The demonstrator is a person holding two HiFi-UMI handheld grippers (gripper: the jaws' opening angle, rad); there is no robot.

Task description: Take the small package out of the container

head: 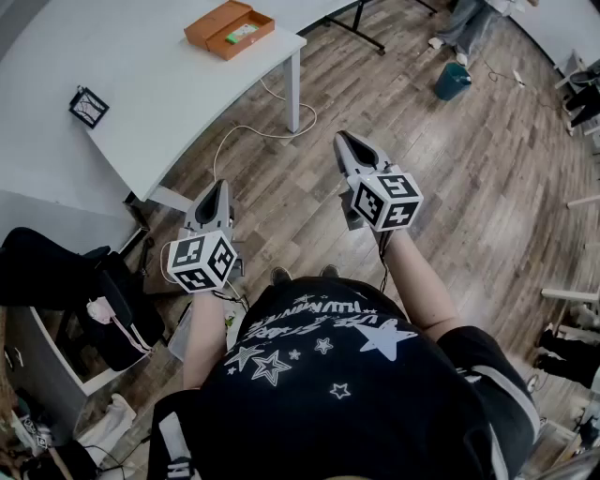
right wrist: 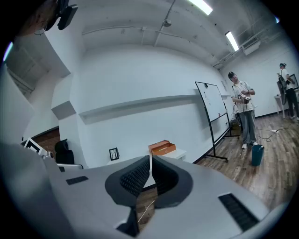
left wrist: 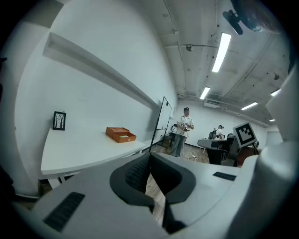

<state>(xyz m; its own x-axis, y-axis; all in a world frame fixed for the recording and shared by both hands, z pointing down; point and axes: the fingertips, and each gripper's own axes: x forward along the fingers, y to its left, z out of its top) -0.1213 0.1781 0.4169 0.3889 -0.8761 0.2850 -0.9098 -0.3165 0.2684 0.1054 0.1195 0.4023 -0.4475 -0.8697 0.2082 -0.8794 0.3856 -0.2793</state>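
Ahead of you stands a white table [head: 141, 84]. A small black picture frame [head: 88, 106] sits on its left part, a white cable [head: 253, 131] loops just beside its leg, and a teal bin [head: 452, 81] stands well to its right.

1. Orange open box-shaped container [head: 229, 28] is showing a green patch [head: 242, 33] inside.
2. Grey plastic left gripper [head: 221, 186] and right gripper [head: 342, 138] are carrying black-and-white square-patterned cubes.
3. Black fabric shirt [head: 356, 394] is displaying white stars.
4. Grey-brown wooden plank floor [head: 450, 187] is showing streaked grain.
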